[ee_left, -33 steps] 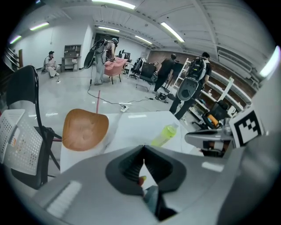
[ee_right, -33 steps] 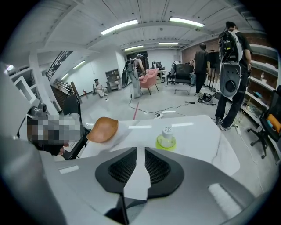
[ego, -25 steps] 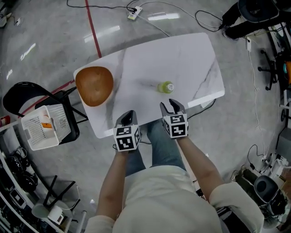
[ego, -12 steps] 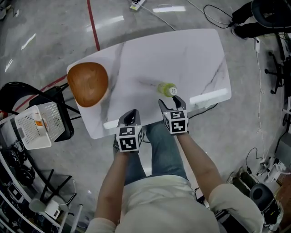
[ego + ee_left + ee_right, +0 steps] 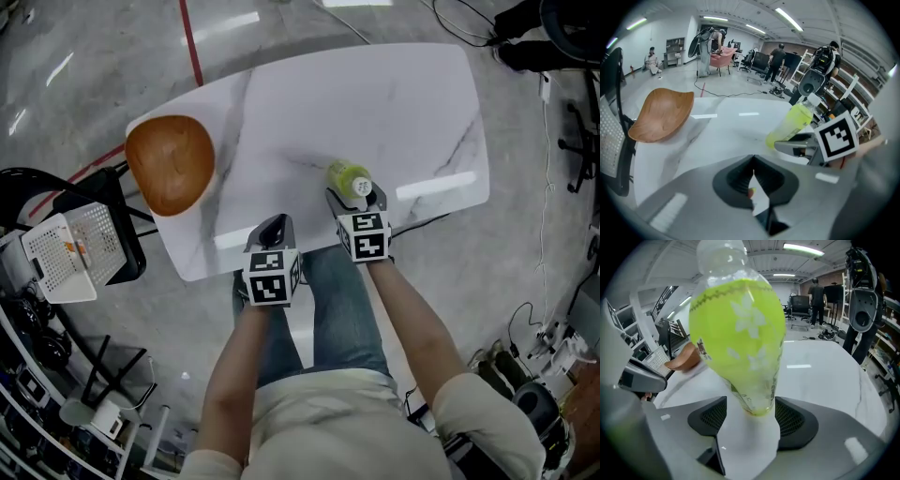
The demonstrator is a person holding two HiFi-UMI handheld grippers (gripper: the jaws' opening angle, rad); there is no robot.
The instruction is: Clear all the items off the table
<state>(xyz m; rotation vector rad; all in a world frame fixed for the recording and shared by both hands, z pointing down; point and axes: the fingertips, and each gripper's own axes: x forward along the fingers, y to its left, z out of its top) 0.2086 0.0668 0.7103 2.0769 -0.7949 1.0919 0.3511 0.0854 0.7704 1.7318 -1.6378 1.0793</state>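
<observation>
Now your right gripper [image 5: 356, 195] has dropped to the table [image 5: 403, 94] and just opened its jaws around the yellow-green bottle [image 5: 348, 175] at centre frame, not yet squeezing. Your left gripper [image 5: 273, 227] is clenched, empty. Grasping likely comes next.

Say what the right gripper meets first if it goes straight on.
The bottle: it stands right ahead, its base already between the right gripper's jaws, which have just been opening and seem not to press it.

Table [image 5: 394, 103]: glossy white top, grey marble veining. Bowl [image 5: 169, 164]: smooth brown wood, satin sheen. Bottle [image 5: 740, 333]: clear glossy plastic. Right gripper [image 5: 751, 414] jaws: matt grey plastic. Floor [image 5: 84, 66]: polished, reflective concrete.
</observation>
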